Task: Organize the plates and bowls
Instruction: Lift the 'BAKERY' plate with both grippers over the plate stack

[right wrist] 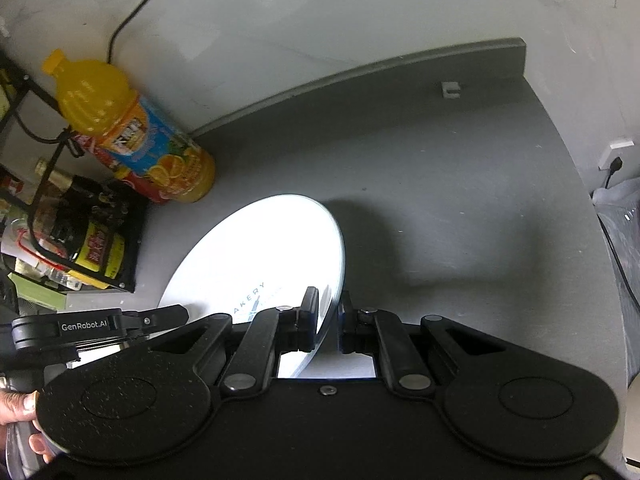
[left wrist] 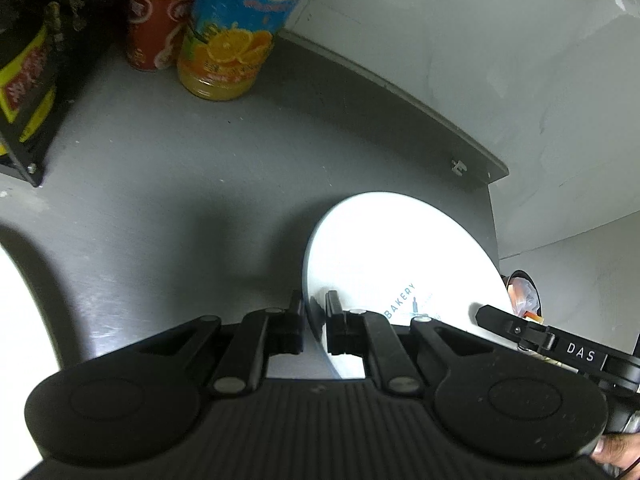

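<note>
My left claw (left wrist: 315, 316) and my right claw (right wrist: 329, 312) each pinch the rim of one white plate (left wrist: 400, 252), gripping it from opposite sides; the plate hangs tilted above the grey counter (left wrist: 160, 208), its face printed with the word BAKERY in blue, and throws a shadow (right wrist: 400, 236) onto the surface beyond it. In the left wrist view the right claw's black body enters from the lower right, lettered DAS, with part of a hand (left wrist: 616, 448) below it; in the right wrist view the left claw's body enters from the lower left, lettered GenRobot.AI, with fingers (right wrist: 20, 412) curled under it. Near the back wall stands an orange juice bottle (right wrist: 132, 132) with a yellow cap and a blue label, and just beside it a red bottle (left wrist: 154, 20). A black wire rack (right wrist: 80, 240) stands to the left of them, holding a dark bottle with a yellow label (right wrist: 98, 250); what else the rack carries I cannot make out. A small white clip (right wrist: 451, 90) lies near the counter's far corner, well apart from the plate. The counter has a raised lip along the white wall (right wrist: 320, 8), down which a black cable (right wrist: 136, 12) runs. A wall socket (right wrist: 614, 156) with a plug shows at the right edge, past the counter's end.
</note>
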A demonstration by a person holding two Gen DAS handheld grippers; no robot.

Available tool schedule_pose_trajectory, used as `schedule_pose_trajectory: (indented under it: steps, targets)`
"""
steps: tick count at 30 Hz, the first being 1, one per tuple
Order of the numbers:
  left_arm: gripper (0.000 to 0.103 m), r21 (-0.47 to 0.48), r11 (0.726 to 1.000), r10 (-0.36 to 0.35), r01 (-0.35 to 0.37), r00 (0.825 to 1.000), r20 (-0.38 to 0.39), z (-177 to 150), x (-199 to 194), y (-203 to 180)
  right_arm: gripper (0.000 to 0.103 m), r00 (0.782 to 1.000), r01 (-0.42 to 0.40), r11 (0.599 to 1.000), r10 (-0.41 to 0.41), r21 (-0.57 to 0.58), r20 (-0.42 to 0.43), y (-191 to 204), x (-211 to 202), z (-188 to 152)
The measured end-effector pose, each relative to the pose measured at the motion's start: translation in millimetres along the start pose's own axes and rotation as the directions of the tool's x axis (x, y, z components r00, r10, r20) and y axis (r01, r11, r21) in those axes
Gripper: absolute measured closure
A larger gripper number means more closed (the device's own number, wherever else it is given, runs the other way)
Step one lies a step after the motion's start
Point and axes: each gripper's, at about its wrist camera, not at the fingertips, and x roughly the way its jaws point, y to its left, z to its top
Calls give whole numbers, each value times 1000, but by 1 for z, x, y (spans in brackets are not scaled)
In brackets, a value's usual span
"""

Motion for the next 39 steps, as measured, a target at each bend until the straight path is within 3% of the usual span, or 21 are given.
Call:
schedule_pose_trajectory:
  steps: [19, 39]
  targets:
    - [96, -47, 998, 33, -31, 998, 48, -10, -62, 75, 94, 997, -72, 996, 72, -51, -6, 79, 16, -23]
    - [96, -133, 990, 65, -54, 995, 77, -45, -111, 168, 94, 987, -151, 984, 145, -94, -63, 148, 41, -62]
